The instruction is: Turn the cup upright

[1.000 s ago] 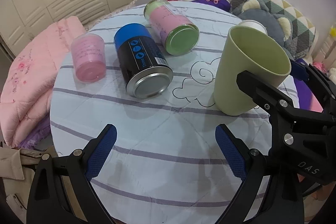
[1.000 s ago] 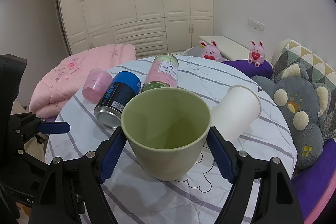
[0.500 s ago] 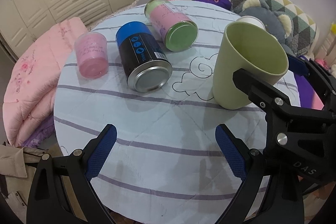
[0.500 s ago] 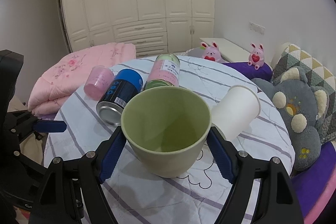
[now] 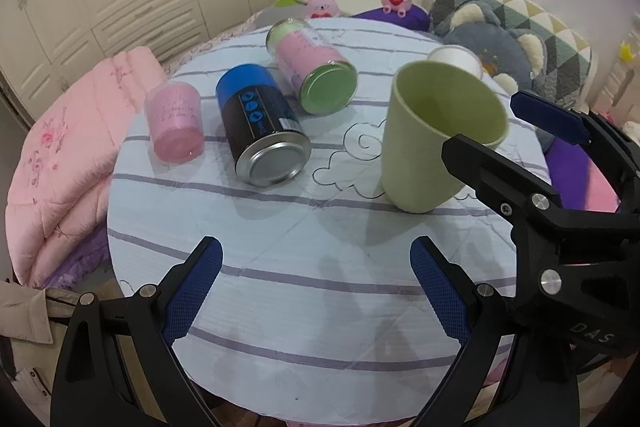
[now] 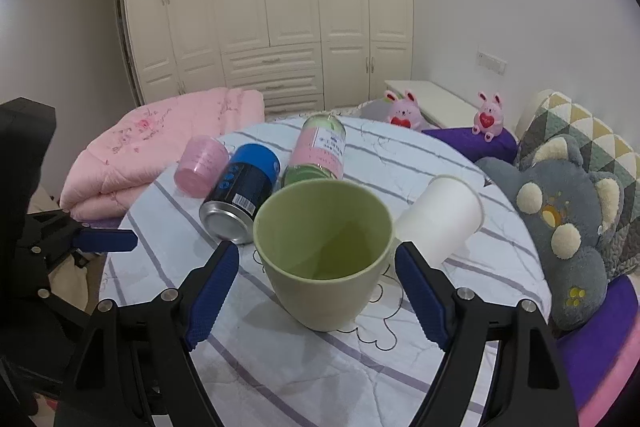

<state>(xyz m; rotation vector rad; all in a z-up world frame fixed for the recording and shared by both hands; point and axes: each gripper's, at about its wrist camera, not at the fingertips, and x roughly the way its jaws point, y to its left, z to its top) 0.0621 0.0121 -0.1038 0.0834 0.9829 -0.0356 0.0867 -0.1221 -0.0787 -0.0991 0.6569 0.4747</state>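
- Right wrist view puts the green cup (image 6: pixel 324 255) upright on the round table (image 6: pixel 408 163), mouth open to the ceiling and base flat on the striped cloth, over a cloud-shaped line drawing.
- Its surface is a matte pale green, with a smooth rim, walls tapering down to a narrower base, and an inside that looks empty.
- Flanking it is the right gripper (image 6: pixel 318 285), jaws spread wide with one blue pad on either side of the cup and a visible gap at each, so nothing is clamped.
- From the left wrist view the green cup (image 5: pixel 440 135) sits on the table's right half, with the right gripper's black arm crossing in front of its rim.
- Nearer the table's front edge, the left gripper (image 5: pixel 316 289) hangs with its jaws wide apart and only cloth between its blue pads.
- A white cup (image 6: pixel 440 215) lies on its side just behind and to the right of the green one.
- To the left lies a blue-and-black can (image 5: pixel 260 131) on its side, its metal end facing the camera.
- Beside that can are a pink-labelled can (image 5: pixel 312 71) with a green end and a small pink cup (image 5: pixel 174 123), both tipped over.
- A folded pink quilt (image 5: pixel 60 155) rests off the table's left edge, and a grey plush toy (image 6: pixel 568 227) sits to the right.
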